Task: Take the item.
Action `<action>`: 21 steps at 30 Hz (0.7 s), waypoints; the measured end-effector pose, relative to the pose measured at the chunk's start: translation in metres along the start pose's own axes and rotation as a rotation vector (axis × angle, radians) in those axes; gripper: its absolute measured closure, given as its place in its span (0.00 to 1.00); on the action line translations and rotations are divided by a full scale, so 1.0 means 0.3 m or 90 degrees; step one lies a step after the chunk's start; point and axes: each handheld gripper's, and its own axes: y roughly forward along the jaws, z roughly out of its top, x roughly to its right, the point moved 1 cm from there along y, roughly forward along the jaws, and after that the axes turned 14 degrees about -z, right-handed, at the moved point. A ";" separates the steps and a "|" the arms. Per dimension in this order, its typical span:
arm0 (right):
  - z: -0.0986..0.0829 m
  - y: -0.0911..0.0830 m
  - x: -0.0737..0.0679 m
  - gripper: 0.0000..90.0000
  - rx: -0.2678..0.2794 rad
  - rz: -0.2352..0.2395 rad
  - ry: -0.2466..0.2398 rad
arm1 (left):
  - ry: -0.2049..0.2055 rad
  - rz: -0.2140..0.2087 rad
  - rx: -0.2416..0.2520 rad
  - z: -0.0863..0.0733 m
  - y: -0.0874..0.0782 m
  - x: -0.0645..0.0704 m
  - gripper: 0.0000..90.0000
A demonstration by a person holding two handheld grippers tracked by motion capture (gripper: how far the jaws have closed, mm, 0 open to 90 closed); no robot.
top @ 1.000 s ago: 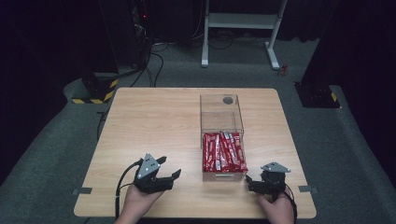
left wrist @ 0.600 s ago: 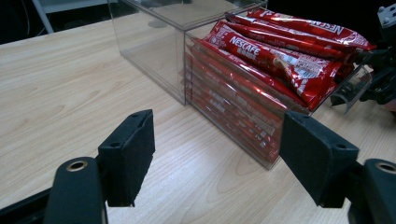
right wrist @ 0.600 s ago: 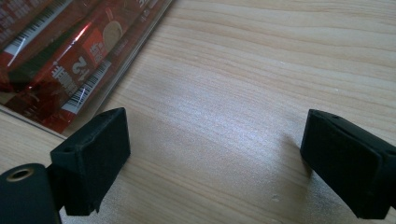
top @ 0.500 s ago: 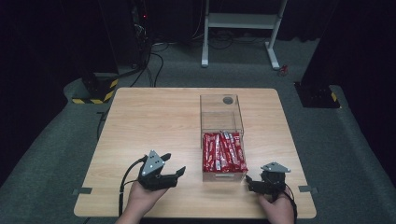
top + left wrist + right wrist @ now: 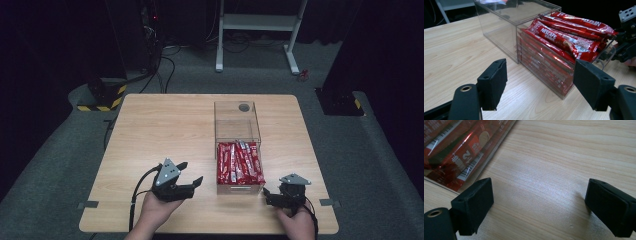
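We are seeing a pale, matt wood-grain table [image 5: 165, 125], a clear glossy plastic box [image 5: 506, 22], shiny red foil sachets [image 5: 564, 37], and matt black gripper pads [image 5: 477, 195].

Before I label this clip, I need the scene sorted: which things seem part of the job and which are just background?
Likely in play:
clear plastic box
red Nescafe sachets packed in its near end
left gripper, open
right gripper, open

Just around:
wooden table
white stand legs
floor cables
yellow-black striped base
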 end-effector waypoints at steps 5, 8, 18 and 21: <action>0.000 0.000 0.000 0.09 0.000 0.000 0.000 | 0.002 -0.005 0.000 0.010 0.012 0.007 0.31; 0.000 0.000 0.000 0.09 0.000 0.000 0.000 | 0.006 -0.008 0.000 0.018 0.019 0.011 0.31; 0.000 0.000 0.000 0.09 0.000 0.000 0.000 | 0.013 -0.015 -0.008 0.041 0.047 0.023 0.32; 0.000 0.000 0.000 0.09 0.000 0.000 0.000 | 0.013 -0.019 -0.010 0.044 0.053 0.025 0.32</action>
